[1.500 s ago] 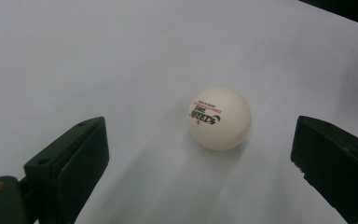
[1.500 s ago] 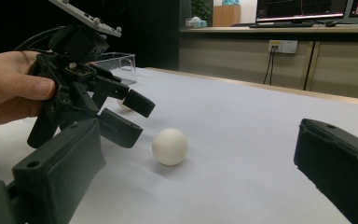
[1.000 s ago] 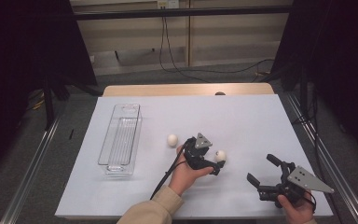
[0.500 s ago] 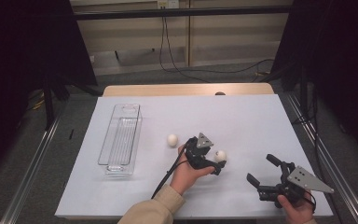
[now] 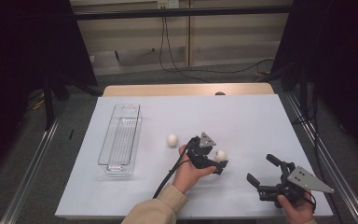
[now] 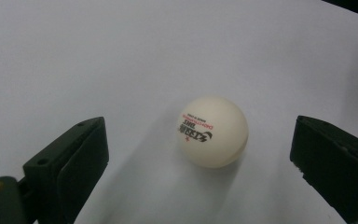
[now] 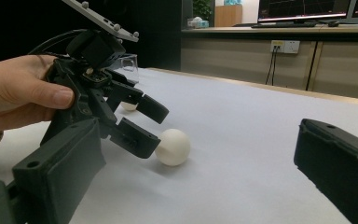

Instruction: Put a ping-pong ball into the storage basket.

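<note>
Your left gripper (image 5: 218,161) sits near the middle of the white table cover (image 5: 242,116), its jaws spread wide on either side of a white ping-pong ball (image 5: 221,155). In the left gripper view the ball (image 6: 212,131) rests on the cover between the two jaws, touching neither, its printed logo facing the camera. A second ball (image 5: 172,140) lies just to the left of the gripper, apart from it. Your right gripper (image 5: 263,173) rests near the front right edge of the cover, jaws released and holding nothing. A clear plastic tray (image 5: 121,140) stands well to the left.
</note>
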`<state>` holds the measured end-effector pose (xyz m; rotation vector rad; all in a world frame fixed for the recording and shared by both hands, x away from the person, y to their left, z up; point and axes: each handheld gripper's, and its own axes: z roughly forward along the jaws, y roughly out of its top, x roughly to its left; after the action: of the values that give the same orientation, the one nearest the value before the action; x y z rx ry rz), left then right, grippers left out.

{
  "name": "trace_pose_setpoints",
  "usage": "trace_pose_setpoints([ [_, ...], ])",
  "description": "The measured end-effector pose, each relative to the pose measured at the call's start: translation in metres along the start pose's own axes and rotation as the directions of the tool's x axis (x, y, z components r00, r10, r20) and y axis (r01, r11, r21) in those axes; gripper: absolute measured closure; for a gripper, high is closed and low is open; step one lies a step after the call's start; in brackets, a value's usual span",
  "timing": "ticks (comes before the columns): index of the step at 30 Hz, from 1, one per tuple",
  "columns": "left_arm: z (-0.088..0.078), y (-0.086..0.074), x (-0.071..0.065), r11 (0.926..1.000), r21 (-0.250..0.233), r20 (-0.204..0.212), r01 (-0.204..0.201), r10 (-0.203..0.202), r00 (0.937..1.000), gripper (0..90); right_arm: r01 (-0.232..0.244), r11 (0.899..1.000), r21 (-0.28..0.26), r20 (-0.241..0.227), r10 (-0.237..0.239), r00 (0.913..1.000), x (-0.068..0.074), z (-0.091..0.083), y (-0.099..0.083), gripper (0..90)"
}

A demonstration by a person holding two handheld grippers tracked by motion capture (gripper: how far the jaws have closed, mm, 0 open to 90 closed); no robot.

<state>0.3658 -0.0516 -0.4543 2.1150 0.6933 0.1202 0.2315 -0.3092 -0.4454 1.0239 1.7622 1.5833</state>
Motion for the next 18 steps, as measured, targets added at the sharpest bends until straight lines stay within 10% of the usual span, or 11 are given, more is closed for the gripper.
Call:
trace_pose_setpoints([
  [18, 0.0069, 0.0001, -0.0003, 0.9998, 0.018, 0.007, 0.004, -0.004, 1.0000, 16.9, -0.002, 1.000, 0.000, -0.001, 0.002, 1.0000, 0.0000, 0.0001, 0.0001, 0.5],
])
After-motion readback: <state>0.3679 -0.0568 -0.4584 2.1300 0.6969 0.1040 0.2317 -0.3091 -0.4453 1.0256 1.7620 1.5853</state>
